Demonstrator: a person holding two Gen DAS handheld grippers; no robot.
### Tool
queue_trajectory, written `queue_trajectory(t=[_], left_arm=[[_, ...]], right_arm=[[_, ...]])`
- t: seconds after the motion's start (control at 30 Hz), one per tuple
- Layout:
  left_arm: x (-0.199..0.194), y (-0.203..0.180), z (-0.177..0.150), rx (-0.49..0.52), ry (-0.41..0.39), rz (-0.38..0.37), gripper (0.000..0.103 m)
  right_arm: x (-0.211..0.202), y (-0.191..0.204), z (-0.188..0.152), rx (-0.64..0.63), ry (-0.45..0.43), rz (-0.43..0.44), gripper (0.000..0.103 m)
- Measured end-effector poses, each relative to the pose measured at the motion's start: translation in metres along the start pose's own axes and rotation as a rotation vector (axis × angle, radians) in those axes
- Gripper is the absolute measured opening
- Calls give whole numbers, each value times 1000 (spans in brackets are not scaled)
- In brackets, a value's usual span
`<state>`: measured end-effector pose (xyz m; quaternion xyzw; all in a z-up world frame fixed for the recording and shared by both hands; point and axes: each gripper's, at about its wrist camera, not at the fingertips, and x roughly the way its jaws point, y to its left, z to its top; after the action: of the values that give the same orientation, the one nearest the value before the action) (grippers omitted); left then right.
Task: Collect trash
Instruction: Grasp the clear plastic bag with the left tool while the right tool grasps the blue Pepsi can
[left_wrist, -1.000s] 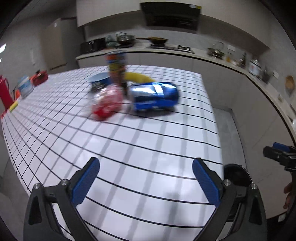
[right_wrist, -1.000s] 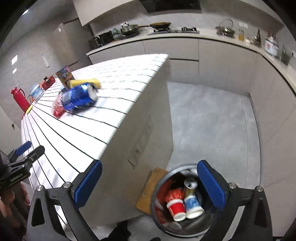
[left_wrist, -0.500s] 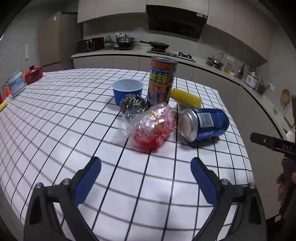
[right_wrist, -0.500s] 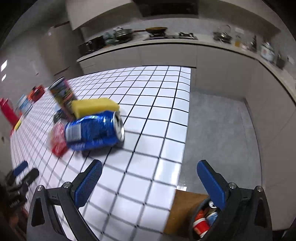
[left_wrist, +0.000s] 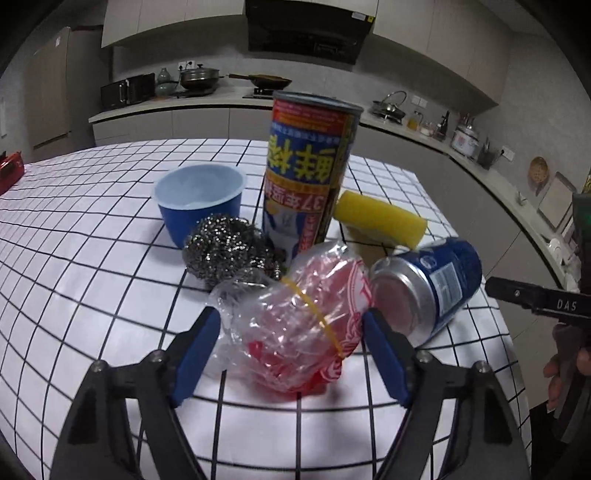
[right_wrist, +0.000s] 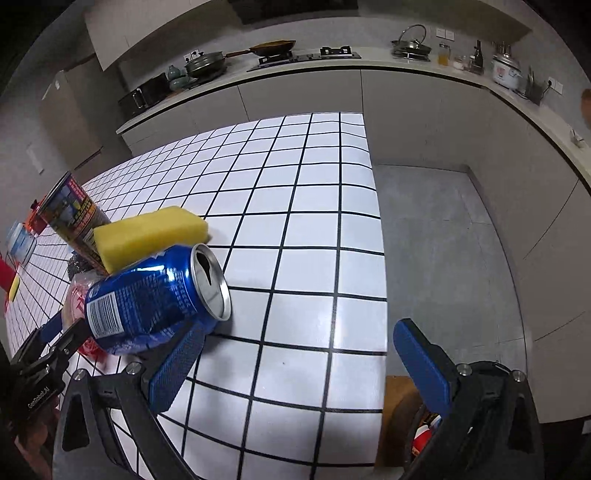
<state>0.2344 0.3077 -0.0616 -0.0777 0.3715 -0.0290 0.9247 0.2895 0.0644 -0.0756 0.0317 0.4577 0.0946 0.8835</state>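
Crinkled clear-and-red plastic bag (left_wrist: 295, 325) between closing left gripper (left_wrist: 291, 354) pads, contact unclear, smooth blue can (right_wrist: 155, 299) beside wide-open right gripper (right_wrist: 299, 365)

On the table (left_wrist: 92, 229), the bag (left_wrist: 295, 325) lies before the canister (left_wrist: 306, 173), seemingly touching the can (left_wrist: 436, 280) to its right.

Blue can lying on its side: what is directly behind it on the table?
Behind the blue can lies a yellow sponge, then a tall printed canister. The can covers the sponge's near edge.
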Motion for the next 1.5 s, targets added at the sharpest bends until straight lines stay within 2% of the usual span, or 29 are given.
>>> queue_trajectory(t=[0.07,0.2,0.47,0.67,0.73,0.93,1.07,1.33,1.5], left_arm=[[-2,3,0,-7,-2,-12,75],[-13,16,-7,-30,-14,13,73],[-45,57,-27,-111,-27,130,73],[-57,73,-35,-136,-23,152,73],[-59,75,-35,-138,-27,154,72],[-56,82,-30,-146,-26,153,71],[-58,82,-33,-138,-30,164,70],[-68,78,-43,-164,-36,188,69],[-73,76,-49,-175,-38,191,69]], right_arm=[[2,4,1,-3,1,0,103],[3,14,2,-16,2,16,103],[7,49,7,-70,2,97,103],[13,58,11,5,20,154,103],[9,58,13,17,-11,128,103],[5,41,31,120,-87,176,103],[13,45,32,147,-47,285,103],[10,83,1,4,-21,241,103],[1,70,-8,-9,-12,189,103]])
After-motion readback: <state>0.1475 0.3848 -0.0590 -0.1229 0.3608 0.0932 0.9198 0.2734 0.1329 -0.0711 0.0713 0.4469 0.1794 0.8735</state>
